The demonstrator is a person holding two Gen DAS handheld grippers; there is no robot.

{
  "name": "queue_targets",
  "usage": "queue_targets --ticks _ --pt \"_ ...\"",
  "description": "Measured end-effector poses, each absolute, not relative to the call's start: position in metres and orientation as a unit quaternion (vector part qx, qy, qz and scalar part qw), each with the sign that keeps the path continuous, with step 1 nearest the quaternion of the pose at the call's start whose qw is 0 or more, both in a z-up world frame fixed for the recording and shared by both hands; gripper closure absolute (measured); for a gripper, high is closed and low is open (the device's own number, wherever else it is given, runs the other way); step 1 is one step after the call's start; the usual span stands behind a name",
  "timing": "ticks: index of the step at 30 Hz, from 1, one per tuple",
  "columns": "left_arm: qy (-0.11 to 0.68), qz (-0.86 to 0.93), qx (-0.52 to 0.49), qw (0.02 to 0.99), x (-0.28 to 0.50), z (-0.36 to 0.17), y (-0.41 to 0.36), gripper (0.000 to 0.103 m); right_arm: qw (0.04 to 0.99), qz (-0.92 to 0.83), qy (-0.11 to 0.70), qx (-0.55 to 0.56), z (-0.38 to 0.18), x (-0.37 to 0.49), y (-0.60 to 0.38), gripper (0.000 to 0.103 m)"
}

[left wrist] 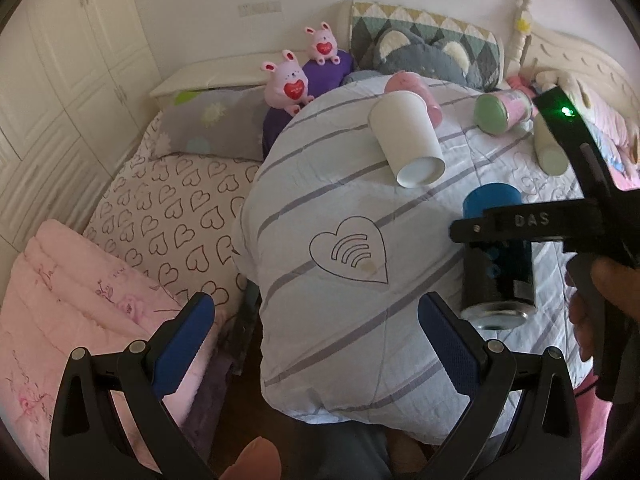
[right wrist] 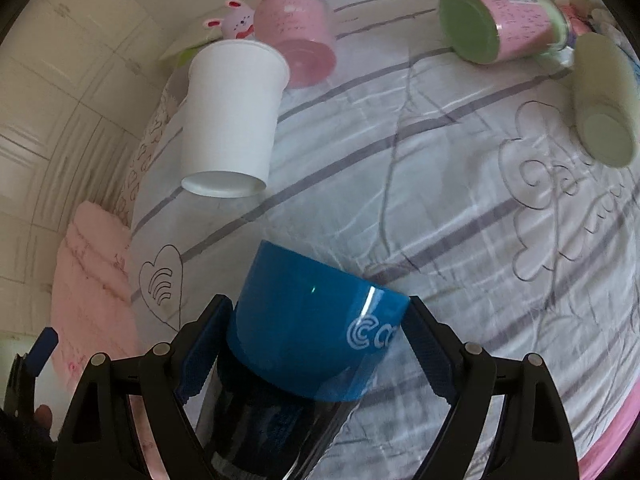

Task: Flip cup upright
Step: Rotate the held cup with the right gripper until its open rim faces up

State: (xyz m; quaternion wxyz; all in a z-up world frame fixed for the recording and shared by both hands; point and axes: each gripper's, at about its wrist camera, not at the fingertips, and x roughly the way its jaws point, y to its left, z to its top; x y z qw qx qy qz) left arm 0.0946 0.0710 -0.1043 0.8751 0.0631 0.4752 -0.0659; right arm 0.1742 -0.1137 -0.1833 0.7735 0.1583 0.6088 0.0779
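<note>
**Blue-capped cup clamped in the right gripper, others lying on the quilt**

From the left wrist view the right gripper (left wrist: 496,226) reaches in from the side, its black finger across a dark cup with a blue cap (left wrist: 498,256). Here the cup's long axis runs roughly up and down the frame, blue end farther away, glassy base nearer the camera. The left gripper (left wrist: 316,344) hangs over the striped quilt (left wrist: 320,208) with its blue pads spread wide and nothing between them.

The right wrist view shows what that one cannot: the right gripper (right wrist: 318,342) with both blue pads pressed on the cup (right wrist: 312,328) just below its blue cap, cap pointing away from the camera and tilted left, with white lettering on its side.

A white paper cup (right wrist: 232,120), a pink cup (right wrist: 298,36) and a green-ended jar (right wrist: 500,24) lie tipped over on the quilt, well apart from the held cup.
</note>
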Motion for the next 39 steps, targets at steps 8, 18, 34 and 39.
queue_targets --ticks 8,18,34,39 --pt "0.472 -0.053 0.061 0.878 0.083 -0.099 0.078 0.000 0.807 0.118 0.556 0.161 -0.164 0.155 -0.110 0.025" --pt "0.467 -0.059 0.075 0.879 0.055 -0.089 0.058 0.000 0.920 0.043 0.389 0.016 -0.110 0.076 -0.115 0.033" --pt "0.464 -0.044 0.092 0.880 0.016 -0.079 0.044 0.000 0.920 0.067 0.385 -0.024 -0.126 0.052 -0.104 0.035" --pt "0.463 -0.039 0.091 0.881 0.012 -0.077 0.043 0.000 0.923 0.071 0.377 -0.024 -0.127 0.047 -0.102 0.035"
